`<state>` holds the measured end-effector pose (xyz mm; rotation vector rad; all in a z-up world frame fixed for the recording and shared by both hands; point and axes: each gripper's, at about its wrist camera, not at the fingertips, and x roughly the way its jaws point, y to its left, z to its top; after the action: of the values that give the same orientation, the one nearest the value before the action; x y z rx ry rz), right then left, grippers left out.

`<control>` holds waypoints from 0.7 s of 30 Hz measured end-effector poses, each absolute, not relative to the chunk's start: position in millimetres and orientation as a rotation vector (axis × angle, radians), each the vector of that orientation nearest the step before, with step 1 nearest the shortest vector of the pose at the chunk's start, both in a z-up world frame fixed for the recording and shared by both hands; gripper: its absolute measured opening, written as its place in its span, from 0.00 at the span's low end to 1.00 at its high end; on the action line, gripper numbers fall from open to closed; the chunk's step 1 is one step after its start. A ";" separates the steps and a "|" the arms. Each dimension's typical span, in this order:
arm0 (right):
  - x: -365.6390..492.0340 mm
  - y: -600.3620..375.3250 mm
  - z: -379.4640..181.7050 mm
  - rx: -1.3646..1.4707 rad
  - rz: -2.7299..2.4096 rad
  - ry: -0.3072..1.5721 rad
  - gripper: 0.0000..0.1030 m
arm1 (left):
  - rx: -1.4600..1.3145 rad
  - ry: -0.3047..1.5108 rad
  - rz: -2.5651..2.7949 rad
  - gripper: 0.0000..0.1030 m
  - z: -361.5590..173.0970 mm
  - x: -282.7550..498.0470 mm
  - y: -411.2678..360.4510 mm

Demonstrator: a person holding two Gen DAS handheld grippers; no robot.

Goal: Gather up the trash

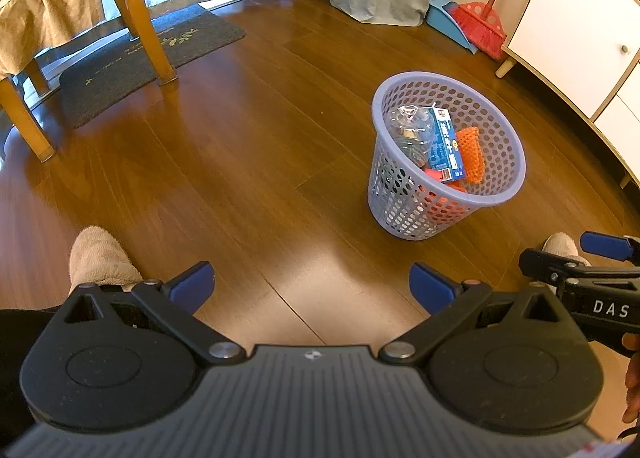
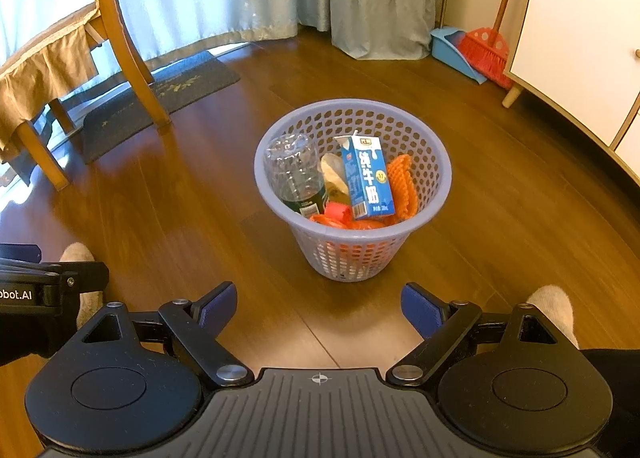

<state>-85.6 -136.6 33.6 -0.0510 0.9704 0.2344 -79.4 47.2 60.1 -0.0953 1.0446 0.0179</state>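
Basket (image 2: 416, 213) stands upright on wood floor (image 2: 200, 197), in front of both grippers. Inside it: clear bottle (image 2: 292, 169), blue carton (image 2: 368, 177), orange mesh (image 2: 404, 181) and red scraps, all below or at the rim.

Left gripper (image 1: 312, 290): jaws spread wide, nothing between them. Right gripper (image 2: 318, 308): same, empty.

No loose trash visible on floor near basket; collecting looks done or nearly so.

Handling estimate: basket is light, thin perforated plastic, somewhat flexible; best pinched at the rolled rim. Bottle slick and crushable; carton stiff-edged.

Unclear: basket bottom contents, pale item behind carton, floor behind grippers.
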 end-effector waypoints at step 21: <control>-84.4 -133.7 28.6 -0.054 0.238 0.995 0.84 | -0.078 1.050 0.002 0.99 57.2 -77.9 41.6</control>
<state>-84.4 -133.7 28.6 -0.0541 0.9954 0.2377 -77.9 41.5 57.2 -0.0778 1.0503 0.0016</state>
